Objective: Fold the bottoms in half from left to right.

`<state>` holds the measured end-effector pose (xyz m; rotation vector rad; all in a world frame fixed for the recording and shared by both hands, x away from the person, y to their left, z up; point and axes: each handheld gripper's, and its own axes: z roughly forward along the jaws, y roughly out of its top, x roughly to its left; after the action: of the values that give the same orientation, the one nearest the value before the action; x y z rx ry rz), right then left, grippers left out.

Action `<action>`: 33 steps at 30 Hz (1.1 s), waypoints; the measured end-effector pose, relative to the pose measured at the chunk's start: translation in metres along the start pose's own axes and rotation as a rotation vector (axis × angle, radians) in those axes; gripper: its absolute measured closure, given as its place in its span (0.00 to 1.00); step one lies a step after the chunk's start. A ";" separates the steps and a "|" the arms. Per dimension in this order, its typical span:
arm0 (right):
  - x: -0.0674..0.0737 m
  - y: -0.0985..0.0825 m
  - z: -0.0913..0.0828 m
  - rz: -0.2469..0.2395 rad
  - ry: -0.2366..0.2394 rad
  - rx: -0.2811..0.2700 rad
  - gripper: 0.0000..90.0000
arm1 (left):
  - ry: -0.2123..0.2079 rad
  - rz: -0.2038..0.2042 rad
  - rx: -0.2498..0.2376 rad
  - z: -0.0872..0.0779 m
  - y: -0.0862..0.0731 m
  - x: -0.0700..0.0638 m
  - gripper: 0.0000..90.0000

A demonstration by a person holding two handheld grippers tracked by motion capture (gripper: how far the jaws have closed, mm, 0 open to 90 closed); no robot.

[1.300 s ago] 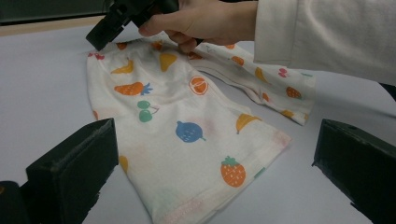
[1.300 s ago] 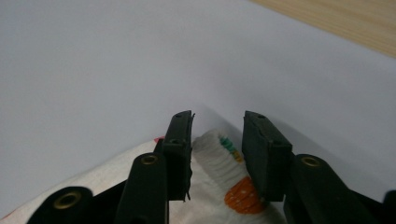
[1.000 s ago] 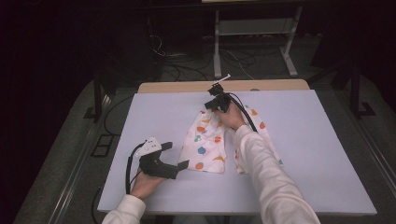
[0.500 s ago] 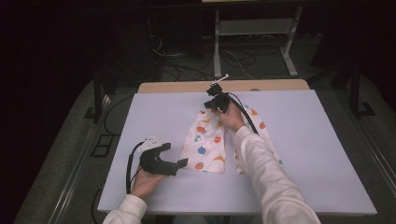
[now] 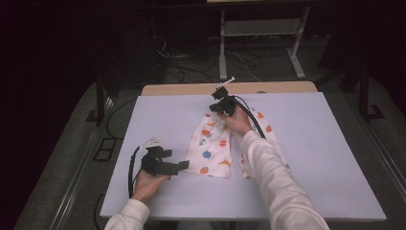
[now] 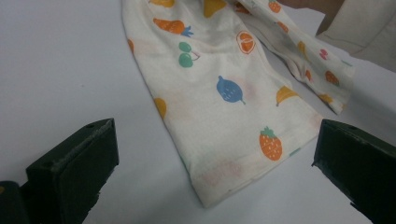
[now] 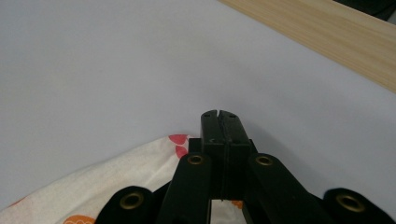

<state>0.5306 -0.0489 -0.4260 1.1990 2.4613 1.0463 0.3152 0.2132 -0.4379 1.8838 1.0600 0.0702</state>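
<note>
In the high view, the fruit-printed cloth (image 5: pixel 214 148) lies near the middle of the pale table (image 5: pixel 325 163), running from close to the far edge back toward the person, with a second leg of it (image 5: pixel 266 135) partly under the right sleeve (image 5: pixel 275 184). The right gripper (image 5: pixel 221 106) sits at the cloth's far end, not far from the wooden strip (image 5: pixel 230 88) along the far edge. The left gripper (image 5: pixel 179 166) rests on the surface near the front-left corner, its tips just beside the cloth's near hem. Wide bare surface lies to the right of the cloth and along the left side. Beyond the table everything is dark and hard to make out.

In the left gripper view, the jaws stand spread wide, one at each lower corner, with the cloth's hem (image 6: pixel 219 186) lying flat on the surface between and ahead of them, untouched. The cloth's far part is cut off at the top edge; the sleeve (image 6: pixel 369 28) covers the upper right.

In the right gripper view, the jaws are pressed together, their tips (image 7: pixel 219 116) meeting over bare surface. The cloth's edge (image 7: pixel 140 172) bunches up against and beneath the jaws; whether fabric is pinched between them is hidden by the gripper's own body.
</note>
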 end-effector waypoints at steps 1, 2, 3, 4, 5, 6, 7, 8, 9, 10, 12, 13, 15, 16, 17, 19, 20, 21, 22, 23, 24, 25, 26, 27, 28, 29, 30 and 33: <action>0.000 0.000 0.000 0.002 0.001 -0.002 0.99 | 0.000 -0.003 0.008 0.000 0.000 0.001 0.00; 0.000 0.000 -0.001 0.003 -0.001 -0.004 0.99 | -0.001 -0.010 0.018 0.001 0.000 0.001 0.00; -0.001 0.000 -0.001 0.003 -0.006 -0.009 0.99 | 0.001 -0.013 0.028 0.002 -0.001 0.002 0.00; -0.001 0.000 -0.001 0.008 -0.004 -0.012 0.99 | 0.003 -0.014 0.038 0.002 -0.001 0.002 0.00; -0.002 0.000 -0.002 0.013 -0.002 -0.013 0.99 | 0.003 -0.020 0.047 0.003 -0.001 0.002 0.00; -0.001 0.000 -0.002 0.013 -0.004 -0.013 0.99 | 0.005 -0.025 0.057 0.003 -0.001 0.003 0.00; -0.001 0.000 -0.002 0.013 -0.004 -0.014 0.99 | 0.005 -0.027 0.069 0.004 -0.002 0.003 0.00; -0.001 0.000 -0.002 0.012 -0.003 -0.015 0.99 | 0.002 -0.031 0.081 0.005 -0.002 0.003 0.00; -0.002 0.000 -0.002 0.007 -0.003 -0.014 0.99 | 0.001 -0.033 0.093 0.006 -0.002 0.004 0.00; -0.001 0.000 -0.002 0.004 -0.005 -0.013 0.99 | 0.004 -0.032 0.104 0.007 -0.003 0.003 0.00; -0.002 0.000 -0.003 0.002 -0.006 -0.014 0.99 | 0.003 -0.028 0.114 0.008 -0.003 0.003 0.02; -0.002 0.000 -0.003 0.006 -0.007 -0.015 0.99 | 0.001 -0.025 0.115 0.007 -0.003 0.003 0.04; -0.003 0.001 -0.004 0.010 -0.010 -0.018 0.99 | -0.013 -0.032 0.113 0.006 -0.003 0.003 0.09; -0.003 0.001 -0.004 0.013 -0.009 -0.021 0.99 | -0.016 -0.034 0.112 0.006 -0.003 0.003 0.13; -0.003 0.001 -0.005 0.013 -0.009 -0.022 0.99 | -0.020 -0.038 0.112 0.006 -0.003 0.003 0.15; -0.002 0.001 -0.005 0.014 -0.009 -0.023 0.99 | -0.021 -0.038 0.119 0.006 -0.003 0.004 0.21; -0.002 0.001 -0.005 0.011 -0.007 -0.022 0.99 | -0.022 -0.037 0.122 0.006 -0.003 0.004 0.25; -0.002 0.001 -0.005 0.007 -0.007 -0.020 0.99 | -0.025 -0.036 0.123 0.006 -0.003 0.003 0.30; -0.002 0.001 -0.005 0.007 -0.007 -0.020 0.99 | -0.028 -0.034 0.126 0.006 -0.003 0.003 0.34; -0.002 0.001 -0.004 0.008 -0.007 -0.021 0.99 | -0.030 -0.033 0.129 0.007 -0.003 0.003 0.38; -0.002 0.001 -0.004 0.011 -0.006 -0.021 0.99 | -0.028 -0.032 0.133 0.007 -0.003 0.003 0.41; -0.002 0.000 -0.004 0.010 -0.007 -0.020 0.99 | -0.026 -0.033 0.138 0.007 -0.003 0.003 0.44; -0.002 0.000 -0.004 0.010 -0.008 -0.021 0.99 | -0.022 -0.032 0.141 0.008 -0.004 0.003 0.46; -0.002 0.000 -0.004 0.011 -0.008 -0.020 0.99 | -0.017 -0.027 0.146 0.008 -0.004 0.002 0.48; -0.002 0.000 -0.003 0.008 -0.009 -0.018 0.99 | -0.018 -0.023 0.151 0.008 -0.004 0.002 0.50; -0.002 0.000 -0.003 0.004 -0.010 -0.017 0.99 | -0.020 -0.022 0.152 0.009 -0.004 0.002 0.52; -0.002 0.000 -0.003 0.005 -0.010 -0.018 0.99 | -0.017 -0.020 0.155 0.009 -0.004 0.001 0.54; -0.001 0.000 -0.003 0.008 -0.010 -0.019 0.99 | -0.012 -0.027 0.158 0.010 -0.004 0.001 0.56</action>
<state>0.5302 -0.0509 -0.4240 1.2068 2.4353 1.0608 0.3175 0.2082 -0.4468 2.0081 1.1100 -0.0414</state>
